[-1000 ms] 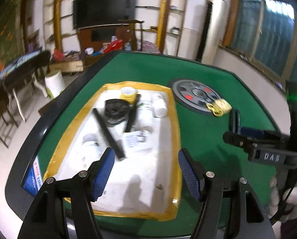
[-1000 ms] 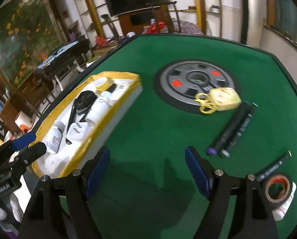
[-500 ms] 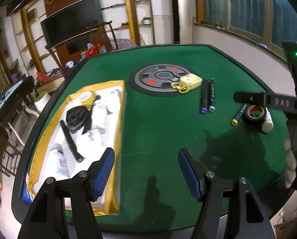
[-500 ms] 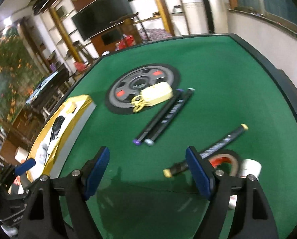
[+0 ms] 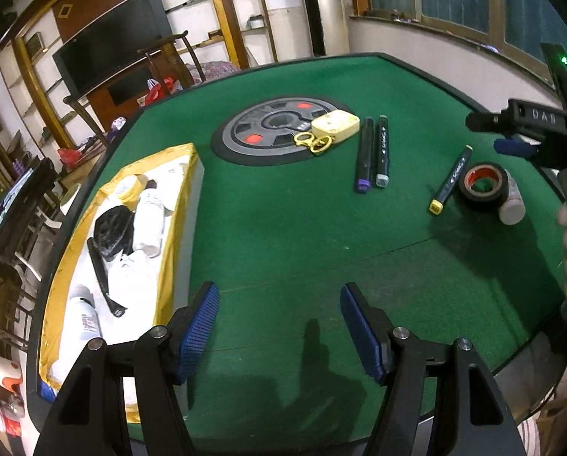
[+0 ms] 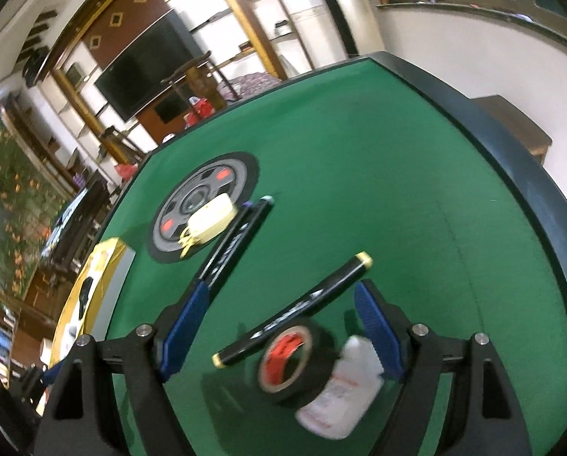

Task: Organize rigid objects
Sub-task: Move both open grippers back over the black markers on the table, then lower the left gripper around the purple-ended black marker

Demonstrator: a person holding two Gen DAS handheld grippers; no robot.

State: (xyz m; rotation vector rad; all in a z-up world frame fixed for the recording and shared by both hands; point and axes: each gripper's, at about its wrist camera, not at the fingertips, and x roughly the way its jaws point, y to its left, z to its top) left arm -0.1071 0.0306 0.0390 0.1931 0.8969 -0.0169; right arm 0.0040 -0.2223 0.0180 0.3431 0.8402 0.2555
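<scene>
So my right tongs (image 6: pixel 279 326) are the ones in play here: gaping wide with nothing in them, hanging over the pile at the right end of the bench (image 6: pixel 416 190). The tape (image 6: pixel 292 366) sits right between the fingers, a bit low in frame, leaning on the white bottle (image 6: pixel 340 387). The marker (image 6: pixel 294 307) touches the tape and runs diagonally, yellow cap up toward the right finger, so a grab there means twisting the wrist square to it. The view's blurry, so I can't judge height. Left tongs (image 5: pixel 279 326) are also wide and empty, parked over bare felt next to the tray (image 5: pixel 180 205), well apart from that pile. I'd say the right goes first
</scene>
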